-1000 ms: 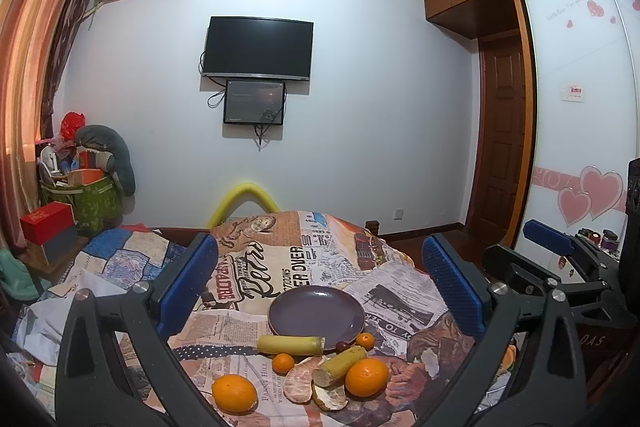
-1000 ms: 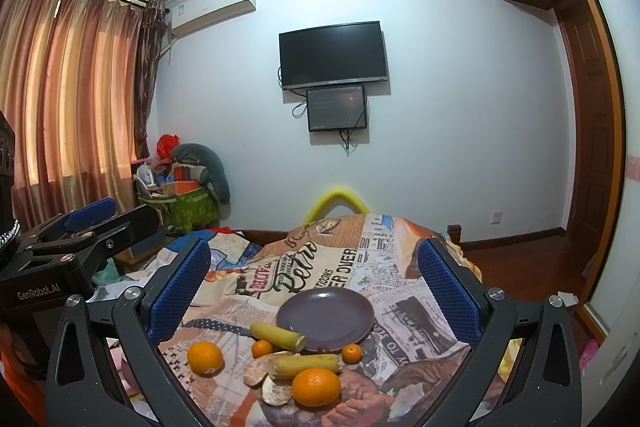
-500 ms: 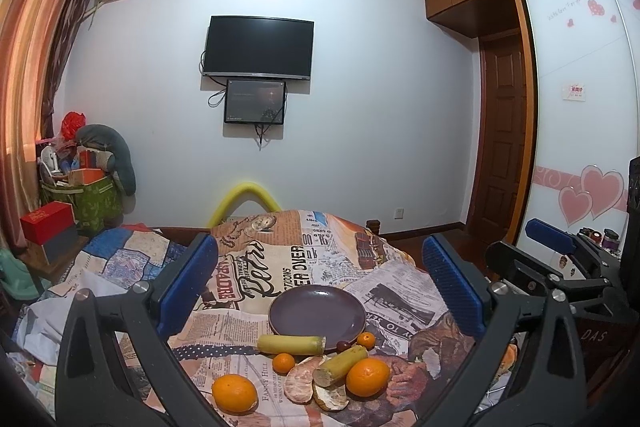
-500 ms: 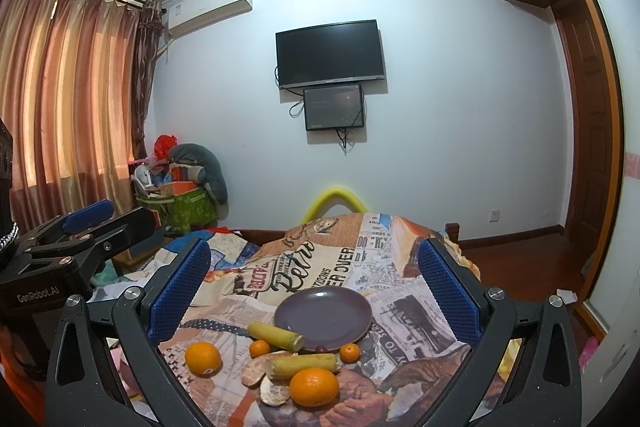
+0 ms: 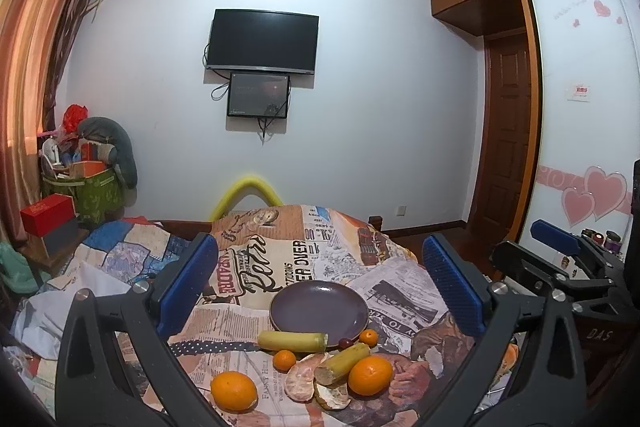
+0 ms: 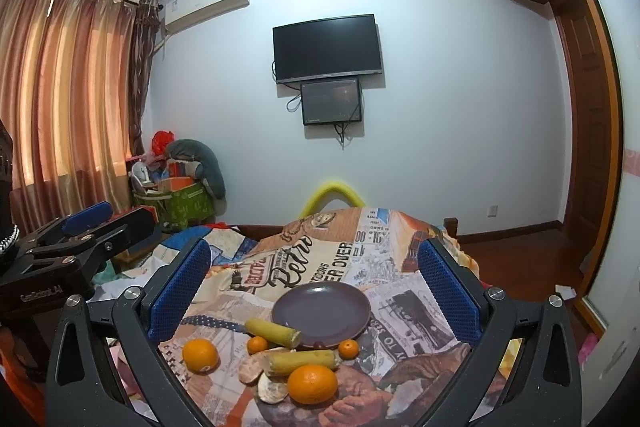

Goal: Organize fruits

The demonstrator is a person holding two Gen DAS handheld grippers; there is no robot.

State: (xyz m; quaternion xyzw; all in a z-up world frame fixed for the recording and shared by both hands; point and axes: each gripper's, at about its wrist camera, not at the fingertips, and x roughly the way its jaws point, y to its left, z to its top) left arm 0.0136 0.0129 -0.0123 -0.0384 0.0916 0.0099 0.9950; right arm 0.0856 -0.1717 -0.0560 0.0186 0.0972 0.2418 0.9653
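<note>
An empty dark purple plate (image 5: 319, 309) (image 6: 322, 311) lies on a newspaper-print cloth. In front of it lie two yellow-green cane pieces (image 5: 292, 341) (image 6: 301, 361), two large oranges (image 5: 370, 375) (image 5: 234, 390), two small tangerines (image 5: 284, 359) (image 5: 368, 337), a small dark fruit (image 5: 345, 341) and orange peels (image 5: 304, 379). My left gripper (image 5: 320, 287) is open and empty, above and short of the fruit. My right gripper (image 6: 314, 287) is open and empty, likewise held back. Each gripper shows at the other view's edge.
The cloth-covered bed (image 5: 280, 259) carries everything. A rumpled quilt (image 5: 120, 255) lies to the left. A green basket of clutter (image 5: 92, 187) and a red box (image 5: 48, 213) stand at the left wall. A door (image 5: 508, 131) and wardrobe are at the right.
Both views have drifted very slightly; the fruit, plate and open grippers stand as before.
</note>
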